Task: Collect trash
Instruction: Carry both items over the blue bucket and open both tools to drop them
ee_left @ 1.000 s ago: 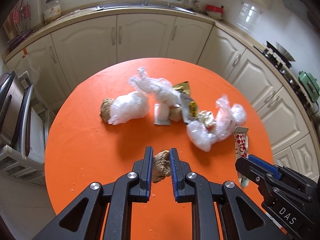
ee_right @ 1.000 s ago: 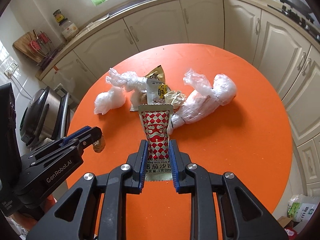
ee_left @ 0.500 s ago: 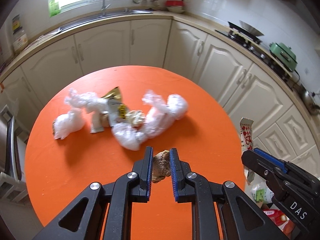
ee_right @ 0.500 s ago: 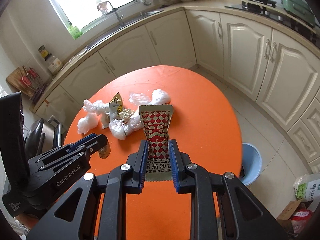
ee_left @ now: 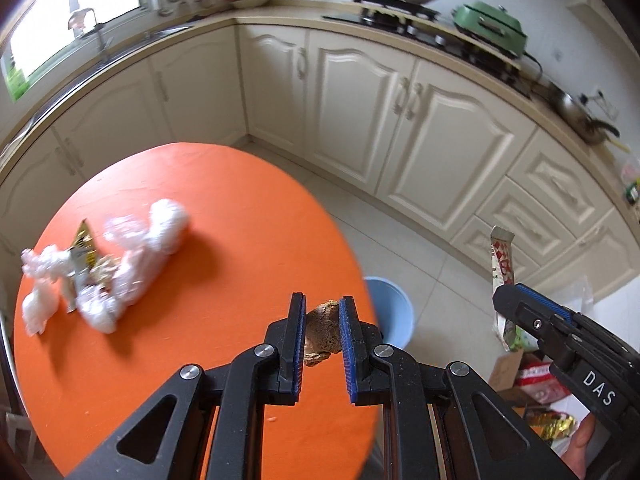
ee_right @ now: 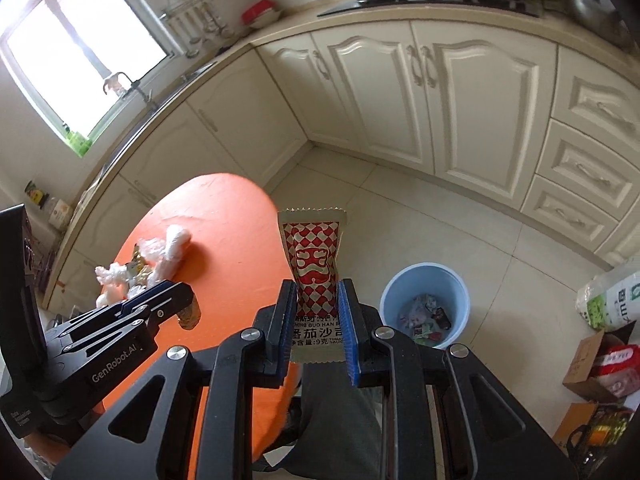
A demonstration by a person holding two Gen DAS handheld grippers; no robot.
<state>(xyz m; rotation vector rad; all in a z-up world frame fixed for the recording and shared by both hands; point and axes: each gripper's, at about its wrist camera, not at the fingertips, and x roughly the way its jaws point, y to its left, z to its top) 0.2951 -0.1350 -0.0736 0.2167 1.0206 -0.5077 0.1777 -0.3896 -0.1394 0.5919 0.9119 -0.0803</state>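
Note:
My left gripper [ee_left: 322,308] is shut on a brown crumbly lump [ee_left: 320,330] and hangs over the right edge of the round orange table [ee_left: 224,216]. My right gripper [ee_right: 317,292] is shut on a red-and-white checked sauce sachet [ee_right: 314,264], held upright past the table's edge over the tiled floor. A light blue bin [ee_right: 425,304] with several wrappers inside stands on the floor to the right of the sachet; its rim [ee_left: 394,316] also shows just behind the left fingers. Crumpled plastic bags and wrappers [ee_left: 108,272] lie on the table's left side.
Cream kitchen cabinets [ee_right: 400,92] curve around the back and right. Cardboard boxes and packets [ee_right: 600,368] sit on the floor at the right. A trouser leg [ee_right: 340,420] shows below the right gripper. A stove and a green cooker [ee_left: 488,24] are on the counter.
Both grippers have swung to the right, from over the middle of the table to its right edge, keeping hold of the lump and the sachet. The blue bin has come into view.

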